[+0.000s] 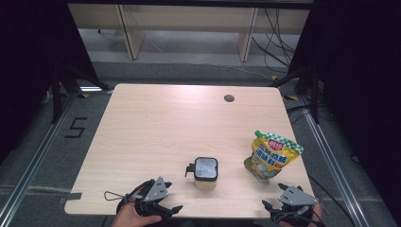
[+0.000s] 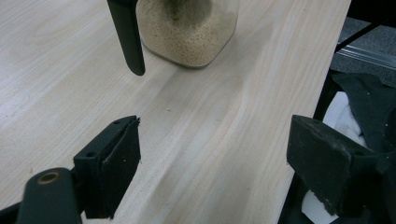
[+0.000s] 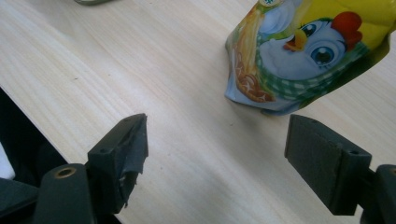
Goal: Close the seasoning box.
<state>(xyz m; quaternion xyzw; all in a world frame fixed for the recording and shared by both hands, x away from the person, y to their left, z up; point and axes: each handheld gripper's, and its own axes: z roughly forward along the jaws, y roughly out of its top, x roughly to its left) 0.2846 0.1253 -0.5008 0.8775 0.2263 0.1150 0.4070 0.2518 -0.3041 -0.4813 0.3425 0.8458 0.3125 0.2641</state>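
1. The clear jar [image 1: 205, 171] with a grey lid stands near the surface's [image 1: 156, 127] front edge, the yellow pouch [image 1: 272, 156] to its right.
2. The left gripper view shows pale granules inside the jar [image 2: 189, 32] and its black handle [image 2: 127, 35].
3. The right gripper view shows a cartoon chick on the pouch [image 3: 303, 51].
4. Left tongs [image 1: 163, 204] gape empty before the jar.
5. Right tongs [image 1: 279, 205] gape empty before the pouch.

The bag [image 1: 271, 156] near the tabletop's right edge is yellow with a green-checked top and a cartoon chick in a green-checked scarf. The jar [image 1: 205, 171] holds beige grains under a black-rimmed grey lid. The tabletop [image 1: 165, 123] is pale woodgrain.
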